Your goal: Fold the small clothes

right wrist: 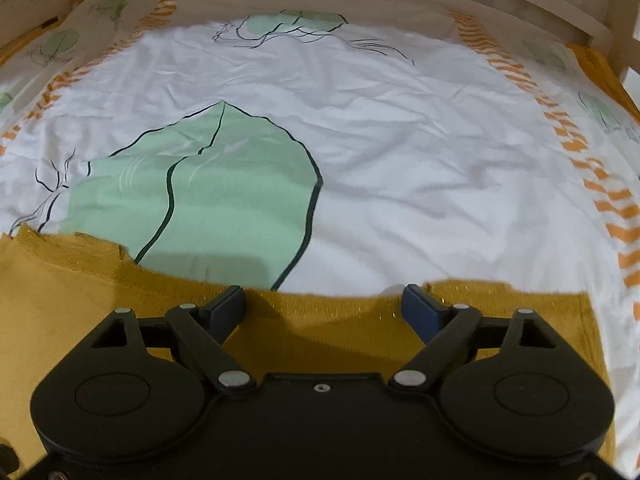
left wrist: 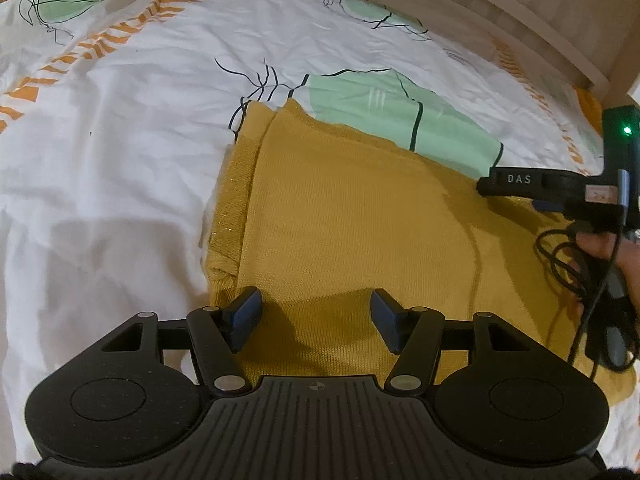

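A mustard-yellow knitted garment lies flat on the bed, with a folded sleeve or edge strip along its left side. My left gripper hovers over its near edge, open, nothing between the blue pads. In the left wrist view the right gripper's black body comes in from the right above the garment, held by a hand. In the right wrist view the same yellow garment fills the lower part. My right gripper stands wide open over its far edge, the pads apart from the cloth.
The bedsheet is white with green leaf prints and orange striped bands. A pale wooden bed frame runs along the far side. A black cable hangs from the right gripper over the garment's right part.
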